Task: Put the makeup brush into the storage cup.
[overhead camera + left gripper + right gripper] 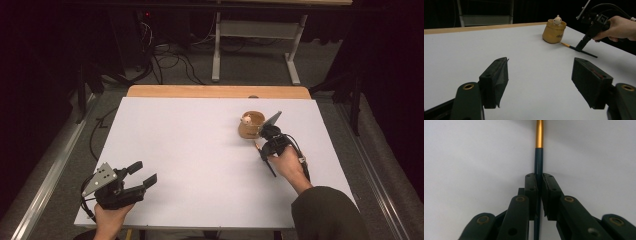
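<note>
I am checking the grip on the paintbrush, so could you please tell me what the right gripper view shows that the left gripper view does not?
The right gripper view alone shows the right gripper pads pressed on the dark handle of the paintbrush, just below its gold ferrule.

The left gripper view alone shows the tan cup with a small white figure in it, the hand, and the left gripper with jaws wide apart.

Both show the paintbrush lying on the white table.

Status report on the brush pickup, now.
Right tongs shut on paintbrush, which lies flat on white table. Left tongs open, nothing between them, near front left edge. Brown pot sits just beyond brush tip; nothing blocking.
</note>
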### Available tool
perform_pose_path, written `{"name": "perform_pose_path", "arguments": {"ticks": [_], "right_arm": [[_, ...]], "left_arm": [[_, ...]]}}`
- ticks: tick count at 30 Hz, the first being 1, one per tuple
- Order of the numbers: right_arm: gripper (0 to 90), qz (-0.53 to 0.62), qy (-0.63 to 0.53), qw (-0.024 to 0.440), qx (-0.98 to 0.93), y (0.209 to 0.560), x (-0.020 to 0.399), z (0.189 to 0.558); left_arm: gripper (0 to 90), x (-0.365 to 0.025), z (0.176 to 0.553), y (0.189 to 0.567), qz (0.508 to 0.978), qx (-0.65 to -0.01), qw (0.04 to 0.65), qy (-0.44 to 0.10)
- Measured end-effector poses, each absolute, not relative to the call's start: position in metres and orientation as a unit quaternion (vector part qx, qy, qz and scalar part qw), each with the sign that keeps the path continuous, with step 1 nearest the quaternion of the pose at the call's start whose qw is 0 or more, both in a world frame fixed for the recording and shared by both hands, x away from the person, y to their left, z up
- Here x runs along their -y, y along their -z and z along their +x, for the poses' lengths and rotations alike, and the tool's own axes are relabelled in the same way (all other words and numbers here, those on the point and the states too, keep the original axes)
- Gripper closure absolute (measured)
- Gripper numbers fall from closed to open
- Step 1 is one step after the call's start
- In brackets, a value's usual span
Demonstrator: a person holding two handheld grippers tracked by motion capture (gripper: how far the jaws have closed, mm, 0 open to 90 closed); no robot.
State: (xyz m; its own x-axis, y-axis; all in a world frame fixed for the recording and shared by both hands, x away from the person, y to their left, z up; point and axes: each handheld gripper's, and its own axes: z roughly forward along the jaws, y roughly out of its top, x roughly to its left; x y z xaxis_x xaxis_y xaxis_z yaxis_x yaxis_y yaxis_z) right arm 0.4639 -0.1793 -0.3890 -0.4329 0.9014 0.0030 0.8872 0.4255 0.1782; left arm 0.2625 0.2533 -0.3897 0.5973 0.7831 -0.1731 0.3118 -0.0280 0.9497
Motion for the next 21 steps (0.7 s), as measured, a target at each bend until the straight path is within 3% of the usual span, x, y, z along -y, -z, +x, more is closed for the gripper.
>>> {"name": "perform_pose_path", "arguments": {"ticks": [21], "right_arm": [[85.5,0.508,-0.103,0.053,-0.854,0.3848,0.1817,0.4547]], "left_arm": [[29.9,-0.2537,0.2625,0.3898,0.687,-0.399,0.571,-0.207]]}}
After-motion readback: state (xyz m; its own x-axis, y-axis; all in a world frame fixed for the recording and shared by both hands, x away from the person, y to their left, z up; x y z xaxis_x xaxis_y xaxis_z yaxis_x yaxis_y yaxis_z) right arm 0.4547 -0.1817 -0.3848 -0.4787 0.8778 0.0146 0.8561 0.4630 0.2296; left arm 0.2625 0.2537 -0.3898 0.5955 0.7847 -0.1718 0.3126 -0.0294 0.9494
